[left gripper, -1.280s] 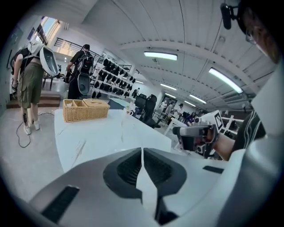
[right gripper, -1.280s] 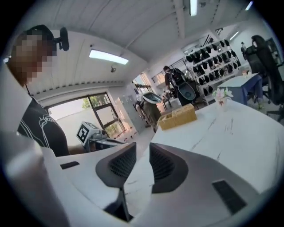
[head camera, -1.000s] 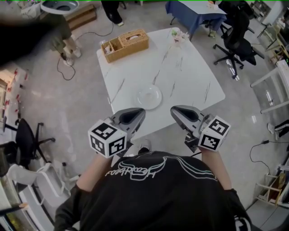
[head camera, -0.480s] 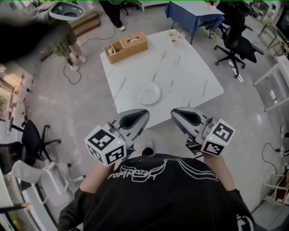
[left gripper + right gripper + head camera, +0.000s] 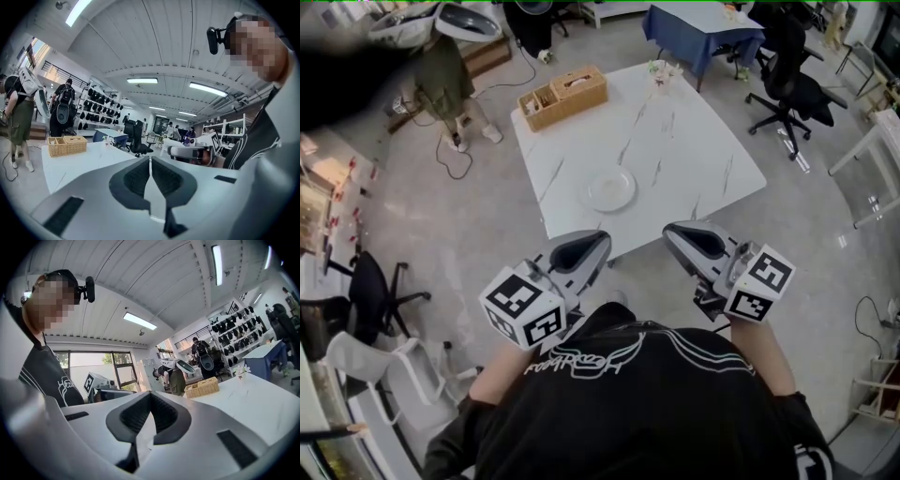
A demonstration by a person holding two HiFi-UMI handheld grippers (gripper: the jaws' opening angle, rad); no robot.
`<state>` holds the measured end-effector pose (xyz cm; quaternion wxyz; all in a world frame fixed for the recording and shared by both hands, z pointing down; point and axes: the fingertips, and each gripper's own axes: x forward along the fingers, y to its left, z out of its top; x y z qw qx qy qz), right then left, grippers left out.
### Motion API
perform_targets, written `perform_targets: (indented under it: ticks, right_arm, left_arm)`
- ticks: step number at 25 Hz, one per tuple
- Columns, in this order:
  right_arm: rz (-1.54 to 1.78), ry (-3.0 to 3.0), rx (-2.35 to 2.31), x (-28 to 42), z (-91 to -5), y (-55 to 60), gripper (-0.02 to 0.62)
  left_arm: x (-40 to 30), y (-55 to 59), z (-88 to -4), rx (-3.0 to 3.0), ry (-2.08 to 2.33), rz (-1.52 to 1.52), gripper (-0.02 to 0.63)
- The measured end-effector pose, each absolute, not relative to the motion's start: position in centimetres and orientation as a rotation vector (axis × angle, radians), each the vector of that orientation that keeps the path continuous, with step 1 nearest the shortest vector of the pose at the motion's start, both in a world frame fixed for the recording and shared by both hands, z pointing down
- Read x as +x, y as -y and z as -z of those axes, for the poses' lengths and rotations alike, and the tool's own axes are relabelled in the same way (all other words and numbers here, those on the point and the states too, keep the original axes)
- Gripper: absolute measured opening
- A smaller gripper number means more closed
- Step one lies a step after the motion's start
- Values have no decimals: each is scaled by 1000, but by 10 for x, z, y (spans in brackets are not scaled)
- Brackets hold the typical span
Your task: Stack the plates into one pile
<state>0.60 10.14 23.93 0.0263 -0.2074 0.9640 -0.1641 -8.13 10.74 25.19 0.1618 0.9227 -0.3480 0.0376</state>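
A white plate (image 5: 609, 190), or a low pile of plates, lies near the front edge of the white marble table (image 5: 675, 159); I cannot tell how many there are. My left gripper (image 5: 596, 242) and right gripper (image 5: 672, 231) hover side by side short of that edge, over the floor and close to the person's chest. Both are shut with nothing between the jaws, as the left gripper (image 5: 150, 161) and right gripper (image 5: 150, 397) show in their own views. Neither gripper view shows the plate.
A wicker basket (image 5: 563, 95) sits at the table's far left corner and a small flower bunch (image 5: 663, 72) at the far edge. A person in green (image 5: 445, 75) stands beyond the table. Office chairs (image 5: 789, 89) and a blue-clothed table (image 5: 698, 26) stand at the back right.
Both grippers have drawn back from the table's front edge toward the person's chest, still shut and empty. The plate has stayed in place.
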Motion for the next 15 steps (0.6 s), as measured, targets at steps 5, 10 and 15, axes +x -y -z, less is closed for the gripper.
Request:
perform_targets:
  ticks: [5, 10, 15]
  right_arm:
    - [473, -3009, -675, 4, -248, -101, 26]
    - [448, -3018, -702, 8, -249, -100, 26]
    - [464, -3010, -715, 19, -251, -99, 26]
  left_arm:
    - [-80, -104, -256, 2620, 1000, -101, 34]
    - [-77, -102, -255, 2630, 1013, -109, 34]
    - [-67, -102, -260, 2627, 1010, -137, 34]
